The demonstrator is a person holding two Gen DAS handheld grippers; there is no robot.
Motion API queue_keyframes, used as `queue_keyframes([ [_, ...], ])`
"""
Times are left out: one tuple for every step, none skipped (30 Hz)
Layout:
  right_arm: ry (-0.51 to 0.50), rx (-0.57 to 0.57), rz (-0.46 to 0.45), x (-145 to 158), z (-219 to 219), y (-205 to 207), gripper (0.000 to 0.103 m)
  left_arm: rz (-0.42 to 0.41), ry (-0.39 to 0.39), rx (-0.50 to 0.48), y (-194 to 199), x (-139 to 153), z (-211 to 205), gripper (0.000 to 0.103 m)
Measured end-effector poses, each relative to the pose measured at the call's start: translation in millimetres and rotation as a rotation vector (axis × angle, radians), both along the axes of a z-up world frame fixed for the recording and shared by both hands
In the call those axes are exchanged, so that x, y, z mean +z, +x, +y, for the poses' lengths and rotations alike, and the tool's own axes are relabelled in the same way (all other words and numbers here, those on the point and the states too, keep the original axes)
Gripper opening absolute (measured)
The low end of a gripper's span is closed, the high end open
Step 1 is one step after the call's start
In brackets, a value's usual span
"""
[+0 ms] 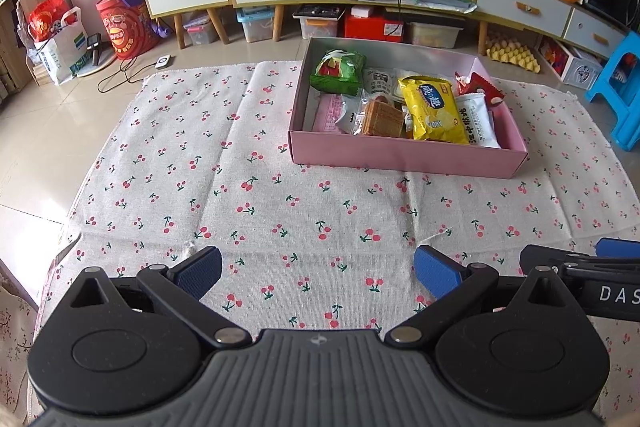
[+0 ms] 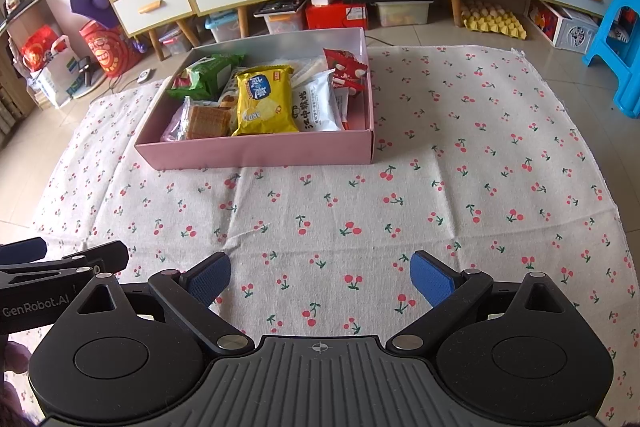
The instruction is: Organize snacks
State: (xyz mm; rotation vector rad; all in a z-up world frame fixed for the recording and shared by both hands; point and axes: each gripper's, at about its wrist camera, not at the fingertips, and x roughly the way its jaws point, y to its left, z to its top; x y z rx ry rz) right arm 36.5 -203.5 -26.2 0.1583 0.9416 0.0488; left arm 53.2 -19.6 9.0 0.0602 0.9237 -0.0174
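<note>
Hovering side by side above the cherry cloth, left gripper and right gripper fingers spread, seemingly empty.

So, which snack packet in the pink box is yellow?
The large crisp packet in the middle of the pink box; its neighbours are green, white and red.

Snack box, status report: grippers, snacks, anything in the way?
Left hand-held gripper open, empty. Right hand-held gripper open, empty. Snacks all inside pink box, yellow packet on top. Cherry-print cloth between grippers and box bare.
</note>
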Motion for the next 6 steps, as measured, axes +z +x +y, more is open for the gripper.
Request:
queue_keyframes([
  [0.001, 0.0, 0.0, 0.4, -0.2, 0.1, 0.098, -0.001, -0.001, -0.003, -0.3, 0.0, -0.2, 0.103],
  [0.001, -0.001, 0.0, 0.3, -0.1, 0.0, 0.098, 0.0, -0.003, -0.006, -0.1, 0.0, -0.3, 0.103],
  [0.0, -0.001, 0.0, 0.4, -0.2, 0.1, 0.098, 0.003, -0.006, -0.008, 0.2, -0.3, -0.1, 0.103],
  [0.0, 0.0, 0.0, 0.4, -0.3, 0.1, 0.098, 0.006, -0.01, -0.009, 0.4, -0.5, 0.1, 0.103],
  [0.0, -0.001, 0.0, 0.3, -0.2, 0.1, 0.098, 0.011, -0.016, -0.009, 1.2, -1.2, 0.5, 0.103],
  [0.0, -0.001, 0.001, 0.3, -0.3, 0.1, 0.098, 0.015, -0.019, -0.008, 1.8, -1.8, 1.1, 0.103],
])
